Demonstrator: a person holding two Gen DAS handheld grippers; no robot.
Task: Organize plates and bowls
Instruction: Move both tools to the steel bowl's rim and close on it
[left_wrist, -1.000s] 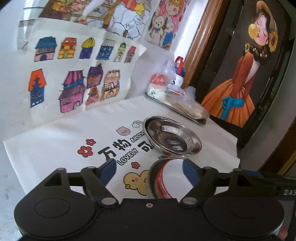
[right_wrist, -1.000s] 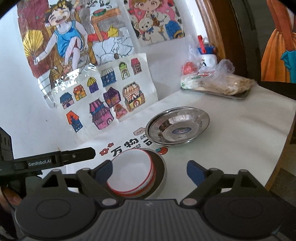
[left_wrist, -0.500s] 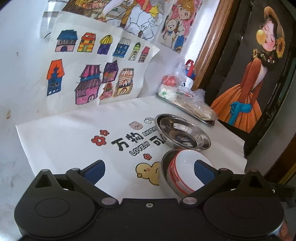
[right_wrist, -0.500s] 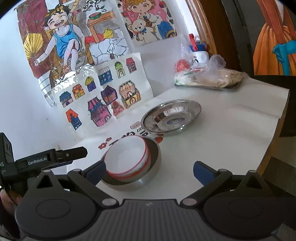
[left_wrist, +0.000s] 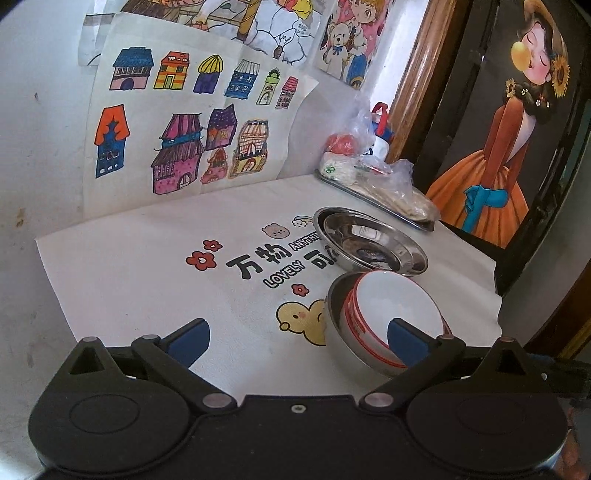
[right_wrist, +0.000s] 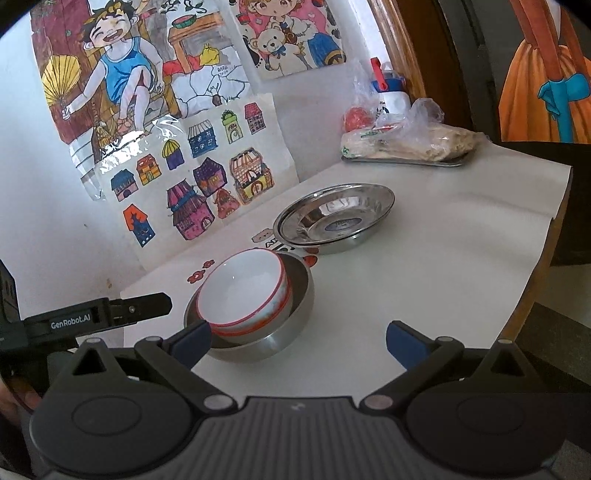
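Note:
A white bowl with a red rim sits tilted inside a steel bowl on the printed tablecloth. Another red rim shows under it. Just behind them lie stacked steel plates. My right gripper is open and holds nothing; its left pad is close to the steel bowl's near side. In the left wrist view, the white bowl and steel bowl lie in front of the right pad. My left gripper is open over bare cloth. The steel plates lie beyond it.
A metal tray with plastic bags of food stands at the back by the wall, with a bottle behind it. Children's drawings lean against the wall. The table edge runs on the right. The left gripper's finger reaches in from the left.
Both grippers' jaws have spread wider. Both views have shifted a little, so the bowls now sit nearer the left gripper's right pad and the right gripper's left pad.

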